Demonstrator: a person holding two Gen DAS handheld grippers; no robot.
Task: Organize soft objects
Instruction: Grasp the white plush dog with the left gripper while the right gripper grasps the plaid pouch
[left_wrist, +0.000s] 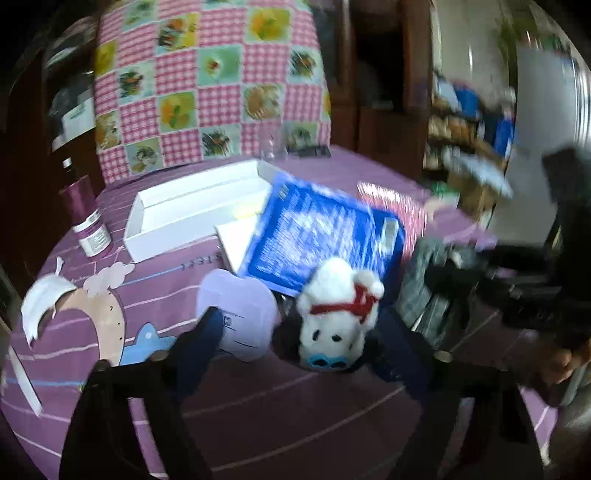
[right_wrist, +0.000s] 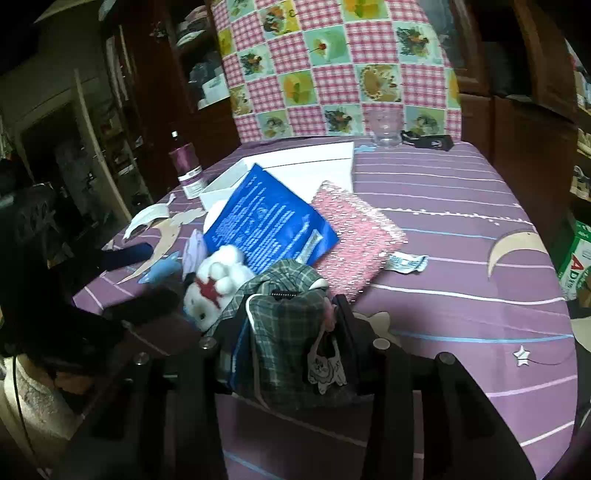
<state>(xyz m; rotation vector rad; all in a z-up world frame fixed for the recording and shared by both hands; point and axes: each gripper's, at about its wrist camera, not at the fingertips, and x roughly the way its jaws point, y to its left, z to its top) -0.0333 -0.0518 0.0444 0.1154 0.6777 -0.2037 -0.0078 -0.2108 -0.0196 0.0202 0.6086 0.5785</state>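
Observation:
A white plush toy (left_wrist: 338, 314) with a red ribbon lies on the purple tablecloth (left_wrist: 258, 406), in front of a blue packet (left_wrist: 317, 236). My left gripper (left_wrist: 301, 325) is open around it, one dark blue finger on each side, and neither pad visibly presses on it. In the right wrist view the plush (right_wrist: 214, 284) lies just left of a green plaid cloth item (right_wrist: 284, 325) with a white cartoon tag. My right gripper (right_wrist: 288, 314) is shut on that plaid item. The left wrist view shows the plaid item (left_wrist: 421, 291) at the right, with the right gripper (left_wrist: 480, 273) blurred.
An open white box (left_wrist: 192, 210) stands behind the blue packet. A pink textured cloth (right_wrist: 358, 236) lies to its right, and a lilac card (left_wrist: 236, 314) left of the plush. A purple bottle (left_wrist: 85, 218) stands at the left edge, a glass (right_wrist: 386, 129) at the back.

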